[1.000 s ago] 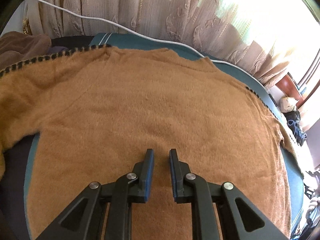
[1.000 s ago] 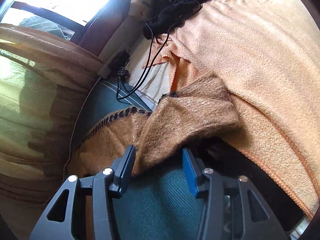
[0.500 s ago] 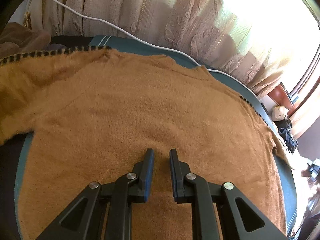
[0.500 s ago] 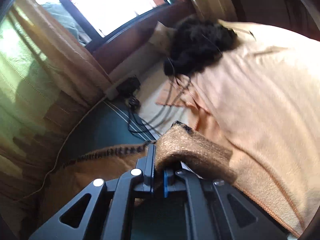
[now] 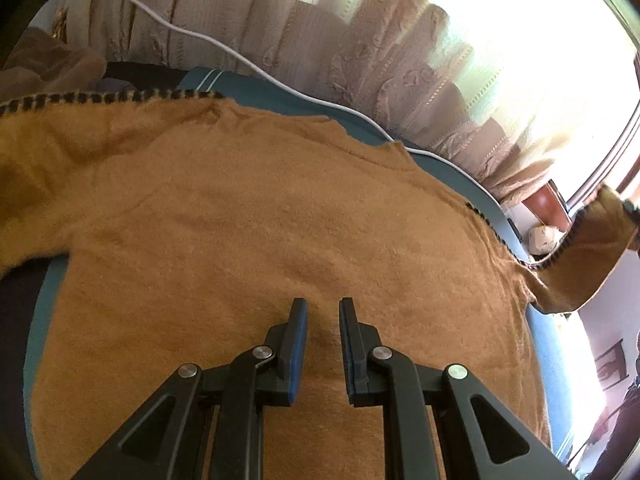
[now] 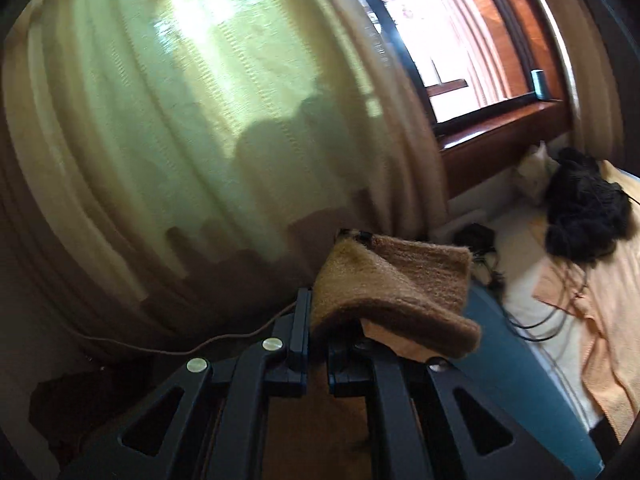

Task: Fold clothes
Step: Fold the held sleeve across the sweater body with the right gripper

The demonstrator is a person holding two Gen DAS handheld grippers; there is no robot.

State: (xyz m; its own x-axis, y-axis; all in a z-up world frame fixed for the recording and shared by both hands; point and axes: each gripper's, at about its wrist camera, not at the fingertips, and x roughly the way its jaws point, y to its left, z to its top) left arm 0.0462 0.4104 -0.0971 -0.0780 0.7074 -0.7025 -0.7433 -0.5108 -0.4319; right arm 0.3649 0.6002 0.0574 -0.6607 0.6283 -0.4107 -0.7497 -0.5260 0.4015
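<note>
Sweater cuff (image 6: pixel 394 280) between right jaws.

**Hidden, cut off, unclear**

Sweater (image 5: pixel 280 220): the near hem and left sleeve run off the picture's edge in the left wrist view. The raised right sleeve (image 5: pixel 592 248) is cut by the frame edge at its top; what holds it is barely in view there. Right wrist view: the right gripper (image 6: pixel 316 320) has its right finger buried under the draped cuff (image 6: pixel 392 284), so the pad is unseen. Curtain (image 6: pixel 200 120) is motion-blurred. The dark heap (image 6: pixel 580 216) far right is too indistinct to identify.
</note>
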